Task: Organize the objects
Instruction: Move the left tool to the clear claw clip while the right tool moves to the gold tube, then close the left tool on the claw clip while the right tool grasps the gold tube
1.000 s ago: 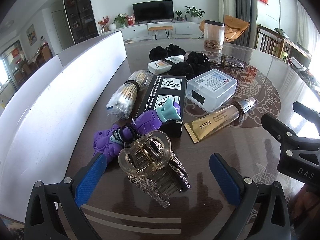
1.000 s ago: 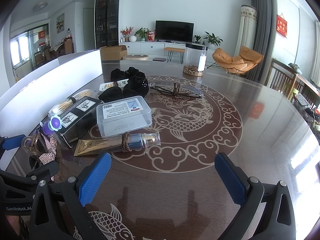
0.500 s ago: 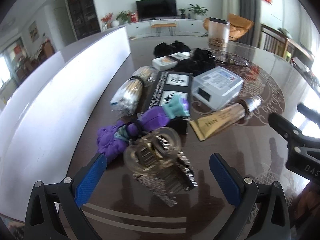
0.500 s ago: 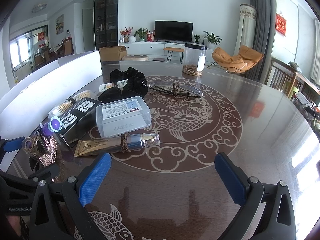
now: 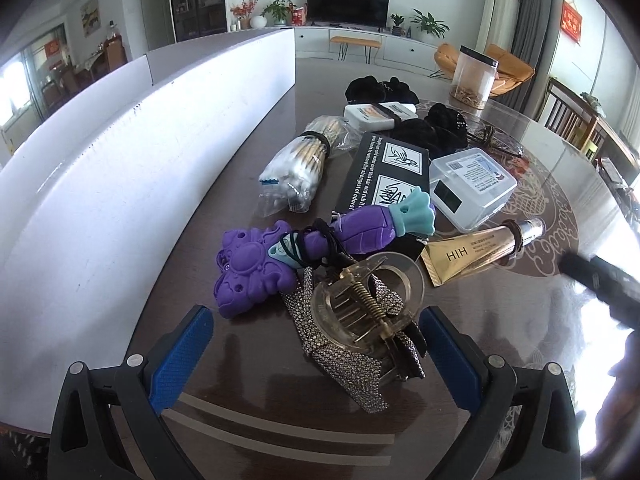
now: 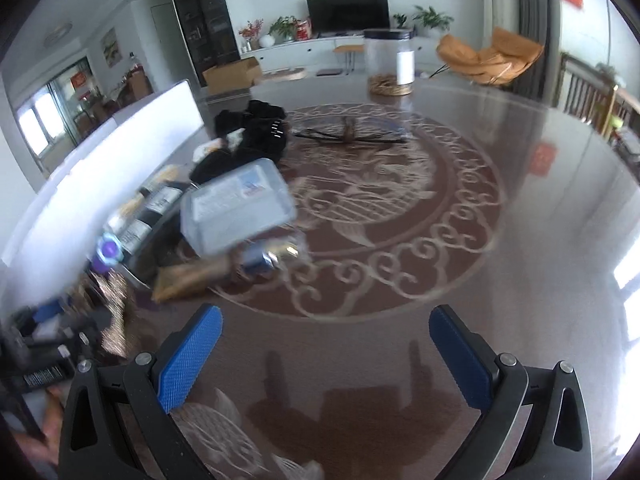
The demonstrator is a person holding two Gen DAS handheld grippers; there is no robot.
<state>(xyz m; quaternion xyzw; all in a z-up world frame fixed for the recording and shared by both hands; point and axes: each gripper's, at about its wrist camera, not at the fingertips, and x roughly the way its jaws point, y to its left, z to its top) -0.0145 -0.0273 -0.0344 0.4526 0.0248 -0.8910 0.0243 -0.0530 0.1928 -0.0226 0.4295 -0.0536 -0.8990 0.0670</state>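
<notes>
Clear hair clip [image 5: 366, 308] w/ metal spring lies on a rhinestone strap [image 5: 344, 364], nearest the cam; purple toy [image 5: 280, 256] w/ teal end lies just behind, touching it. Behind: black box [image 5: 384, 172], bagged stick bundle [image 5: 304, 164], clear plastic case [image 5: 472, 184], gold tube [image 5: 476, 254] flat on table [image 5: 248, 184]; black scrunchies [image 5: 424, 128] farther back.

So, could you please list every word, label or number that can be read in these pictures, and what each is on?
"HIH": gold tube.
"...the bar and rub it...", "...remove the strongest of odors!": black box, partly legible, running sideways.
Clear plastic box: label with barcode, print too small.
White bottle: label too small.
Red wall hanging: characters unreadable.
Right wrist view: blurred, nothing legible.
</notes>
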